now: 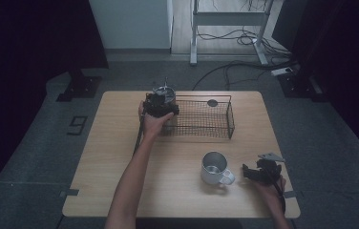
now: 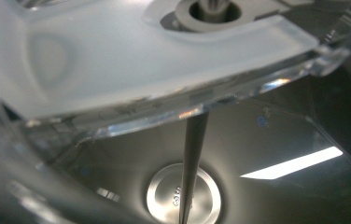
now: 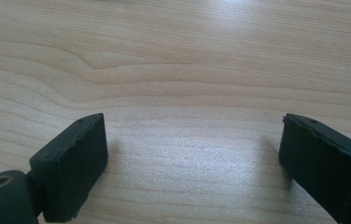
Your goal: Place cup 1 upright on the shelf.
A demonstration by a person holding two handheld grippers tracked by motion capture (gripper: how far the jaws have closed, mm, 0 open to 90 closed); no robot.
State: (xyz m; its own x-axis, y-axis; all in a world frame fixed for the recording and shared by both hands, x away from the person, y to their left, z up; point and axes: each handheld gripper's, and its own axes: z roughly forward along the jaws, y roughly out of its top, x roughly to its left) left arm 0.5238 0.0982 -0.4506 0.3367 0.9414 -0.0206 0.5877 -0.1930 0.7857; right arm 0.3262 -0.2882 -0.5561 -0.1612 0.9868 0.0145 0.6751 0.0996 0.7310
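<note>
One mug [image 1: 214, 168], one wire basket [image 1: 201, 117], two tongs on table [image 1: 120, 143].

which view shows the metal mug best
The high view: the metal mug stands whole and upright on the wooden table, handle turned toward the right gripper, which is apart from it. The right gripper view looks at bare wood between its open jaws. The left gripper view looks closely into a clear container.
</note>
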